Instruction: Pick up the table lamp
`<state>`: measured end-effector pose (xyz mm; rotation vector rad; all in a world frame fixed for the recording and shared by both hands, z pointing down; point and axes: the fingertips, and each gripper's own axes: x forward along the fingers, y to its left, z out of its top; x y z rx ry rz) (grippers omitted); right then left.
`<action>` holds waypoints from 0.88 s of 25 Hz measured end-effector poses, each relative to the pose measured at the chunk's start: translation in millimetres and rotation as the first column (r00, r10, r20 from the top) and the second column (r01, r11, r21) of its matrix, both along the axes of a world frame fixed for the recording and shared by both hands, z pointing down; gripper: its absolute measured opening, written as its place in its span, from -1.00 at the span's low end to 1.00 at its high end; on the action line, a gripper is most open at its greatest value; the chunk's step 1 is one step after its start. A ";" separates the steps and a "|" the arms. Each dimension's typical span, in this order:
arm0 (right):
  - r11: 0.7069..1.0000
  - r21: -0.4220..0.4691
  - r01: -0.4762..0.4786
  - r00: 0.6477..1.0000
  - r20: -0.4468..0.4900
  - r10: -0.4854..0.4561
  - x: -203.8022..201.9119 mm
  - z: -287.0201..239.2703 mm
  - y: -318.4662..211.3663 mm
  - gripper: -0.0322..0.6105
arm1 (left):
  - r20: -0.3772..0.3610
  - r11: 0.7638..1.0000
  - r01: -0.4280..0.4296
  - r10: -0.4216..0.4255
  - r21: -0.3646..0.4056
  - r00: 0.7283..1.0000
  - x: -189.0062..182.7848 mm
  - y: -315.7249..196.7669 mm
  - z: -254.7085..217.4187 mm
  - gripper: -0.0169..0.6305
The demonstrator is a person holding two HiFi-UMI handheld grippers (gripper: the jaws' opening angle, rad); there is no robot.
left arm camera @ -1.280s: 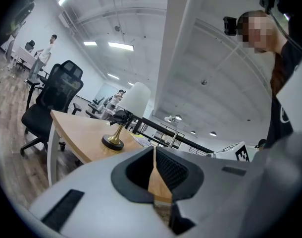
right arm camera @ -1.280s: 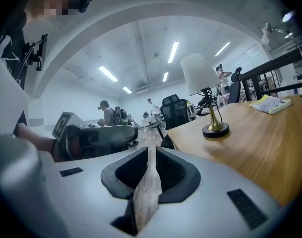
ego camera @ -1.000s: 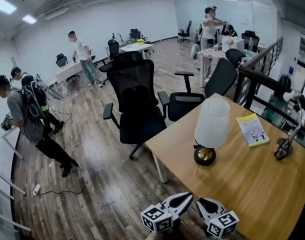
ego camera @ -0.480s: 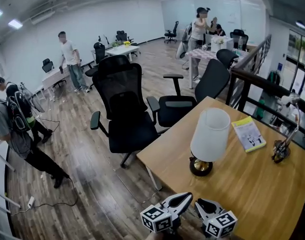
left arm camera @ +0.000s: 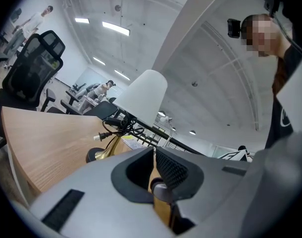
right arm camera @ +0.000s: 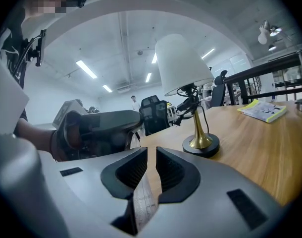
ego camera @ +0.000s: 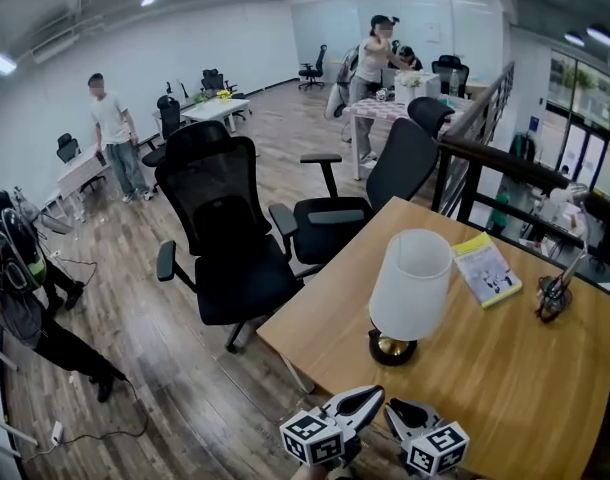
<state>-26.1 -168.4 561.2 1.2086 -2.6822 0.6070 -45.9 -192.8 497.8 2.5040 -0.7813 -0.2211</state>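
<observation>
The table lamp (ego camera: 410, 286), with a white shade and a brass stem on a black base (ego camera: 392, 348), stands upright near the front corner of the wooden table (ego camera: 505, 378). Both grippers hang side by side at the bottom of the head view, short of the lamp and touching nothing. The left gripper (ego camera: 370, 400) is shut and empty; in its own view the lamp (left arm camera: 141, 95) rises just beyond its jaws (left arm camera: 154, 155). The right gripper (ego camera: 397, 410) is shut too, with nothing between its pads (right arm camera: 151, 165). From there the lamp (right arm camera: 182, 66) stands ahead, to the right.
A yellow booklet (ego camera: 487, 268) and a small dark desk ornament (ego camera: 553, 296) lie further back on the table. Two black office chairs (ego camera: 225, 238) (ego camera: 385, 183) crowd the table's far left edge. A dark railing (ego camera: 505, 163) runs behind. Several people stand about the room.
Both grippers have come closer to the table, so the lamp stands nearer and larger in the head view. They stay side by side and shut.
</observation>
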 end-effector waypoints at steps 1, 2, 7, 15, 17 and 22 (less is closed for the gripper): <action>1.000 -0.003 -0.010 1.000 -0.001 0.010 0.4 -0.1 -2.7 -0.69 | 0.006 1.000 -0.012 0.012 0.006 1.000 0.3 -2.3 1.2 -0.89; 1.000 -0.006 -0.018 1.000 -0.001 0.018 0.8 0.1 -5.0 -0.69 | 0.005 1.000 -0.022 0.022 0.007 1.000 0.8 -4.7 1.4 -0.89; 0.998 -0.004 -0.060 0.998 -0.001 0.060 3.2 3.0 -14.6 -0.69 | -0.038 0.998 -0.059 0.058 -0.009 0.998 3.9 -15.9 4.4 -0.89; 0.992 -0.007 -0.130 0.991 -0.024 0.129 21.9 5.6 -24.0 -0.69 | -0.131 0.991 -0.111 0.100 -0.077 0.986 21.2 -19.9 16.8 -0.89; 0.990 0.008 -0.144 0.989 -0.043 0.144 28.5 4.5 -33.3 -0.69 | -0.166 0.990 -0.108 0.092 -0.088 0.982 21.4 -26.0 16.9 -0.89; 0.992 0.015 -0.125 0.987 -0.099 0.126 32.6 8.9 -51.8 -0.69 | -0.248 0.988 -0.096 0.063 -0.124 0.967 15.6 -42.3 11.3 -0.89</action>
